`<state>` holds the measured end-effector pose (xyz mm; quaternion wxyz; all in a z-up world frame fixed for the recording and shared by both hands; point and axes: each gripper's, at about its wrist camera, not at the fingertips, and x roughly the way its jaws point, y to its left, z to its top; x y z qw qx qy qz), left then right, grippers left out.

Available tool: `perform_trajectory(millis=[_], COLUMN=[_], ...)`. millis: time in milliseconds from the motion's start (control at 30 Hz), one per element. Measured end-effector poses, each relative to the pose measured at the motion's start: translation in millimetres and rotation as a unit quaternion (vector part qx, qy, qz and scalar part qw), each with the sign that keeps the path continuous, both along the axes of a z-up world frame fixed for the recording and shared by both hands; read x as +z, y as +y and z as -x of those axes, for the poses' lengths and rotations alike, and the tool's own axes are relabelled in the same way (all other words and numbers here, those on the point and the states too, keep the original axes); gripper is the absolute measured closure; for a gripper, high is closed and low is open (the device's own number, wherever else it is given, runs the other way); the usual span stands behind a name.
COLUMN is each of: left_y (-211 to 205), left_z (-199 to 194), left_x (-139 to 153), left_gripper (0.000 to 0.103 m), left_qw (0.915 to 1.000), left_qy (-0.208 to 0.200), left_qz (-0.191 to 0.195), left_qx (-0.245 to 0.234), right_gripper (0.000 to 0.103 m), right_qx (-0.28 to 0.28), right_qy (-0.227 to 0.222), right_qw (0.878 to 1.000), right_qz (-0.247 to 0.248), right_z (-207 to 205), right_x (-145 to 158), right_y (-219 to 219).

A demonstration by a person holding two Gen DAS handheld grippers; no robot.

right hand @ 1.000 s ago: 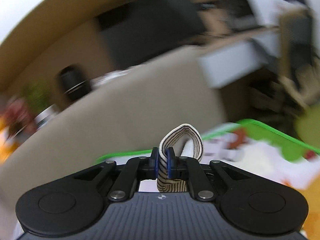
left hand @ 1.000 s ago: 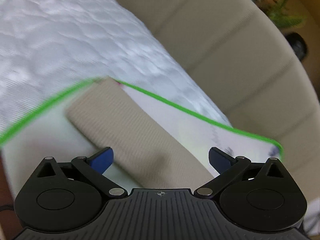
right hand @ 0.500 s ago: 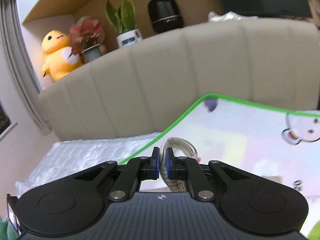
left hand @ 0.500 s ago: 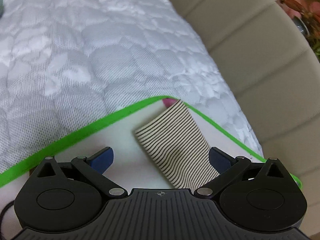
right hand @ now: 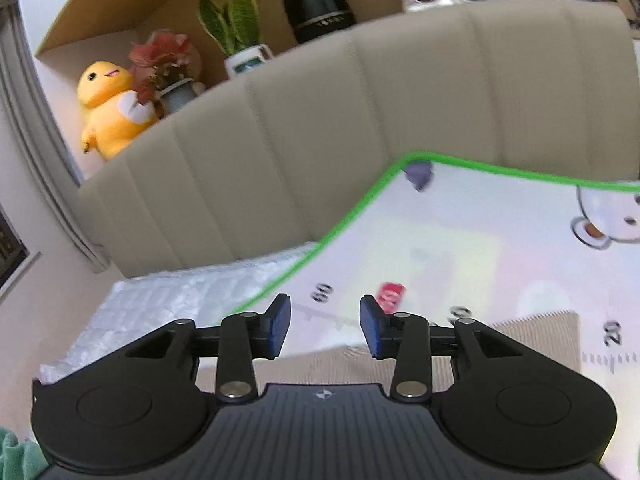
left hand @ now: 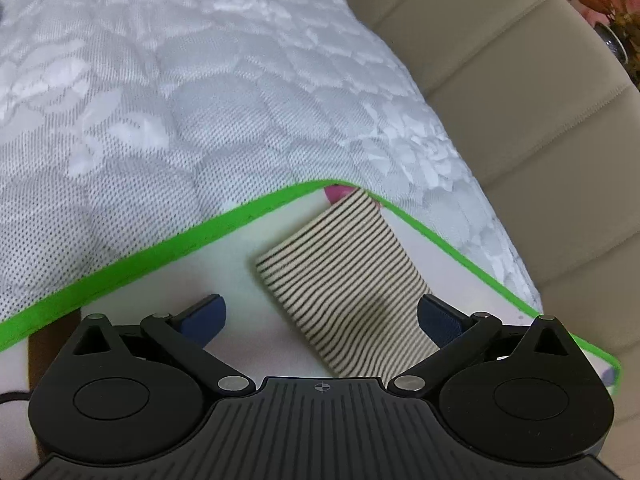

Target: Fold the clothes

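Note:
A folded beige cloth with thin black stripes (left hand: 344,276) lies flat near the corner of a white play mat with a green border (left hand: 160,252). My left gripper (left hand: 320,314) hangs open just above the cloth's near end, its blue pads wide apart and touching nothing. In the right wrist view the same striped cloth (right hand: 528,344) lies on the mat (right hand: 460,240) just below and behind the fingers. My right gripper (right hand: 324,326) has its jaws opening, with nothing between the pads.
The mat lies on a white quilted mattress (left hand: 180,80). A beige padded headboard (right hand: 320,140) runs behind it. On the shelf above stand a yellow plush toy (right hand: 108,108), potted plants (right hand: 236,36) and a black speaker (right hand: 318,6). Green fabric (right hand: 16,456) shows at the lower left.
The right gripper carried the striped cloth down to the mat and then parted its jaws, letting the cloth go. The left gripper sank a little over the cloth and stayed open.

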<state>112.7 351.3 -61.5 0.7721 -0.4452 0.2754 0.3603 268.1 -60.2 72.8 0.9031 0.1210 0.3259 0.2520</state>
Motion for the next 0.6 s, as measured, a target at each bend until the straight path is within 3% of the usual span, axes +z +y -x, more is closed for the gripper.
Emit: perform_trajectory(millis=[67,100,133,233,300,433,600], left_y=[-6,-10,-13,-15,-17,-29,-50], left_z=[-5,-7,-10,-16,-18,-22,-24], left_x=[0,1,3,4,6,16,34], left_gripper=[0.003,0.014,0.041,0.067,0.077,0.088,0.092], left_qw=[0.9995,0.9986,0.9972,0.9938,0.9924,0.9861,0.9759], left_qy=[0.008,0.015,0.024,0.038,0.041,0.043,0.036], left_qz=[-0.032,-0.05,-0.07,-0.103,-0.116,-0.16,-0.211], left_qx=[0.003,0.005,0.008,0.013,0.01,-0.012,-0.045], right_gripper=[0.064,0.064,0.064,0.061,0.058,0.055,0.052], right_qx=[-0.01,-0.017,-0.025,-0.05,-0.068,-0.105,-0.155], right_qy=[0.013,0.019,0.024,0.037,0.044,0.047,0.051], right_qw=[1.0,1.0,0.999,0.998,0.996,0.99,0.981], right_qz=[-0.004,-0.007,-0.013,-0.032,-0.048,-0.077,-0.105], right_z=[1,3,4,10,17,39,62], right_x=[-11,-15,-20,-33,-43,-64,-87], right_y=[-15,-24,-35,-69,-94,-144,-195])
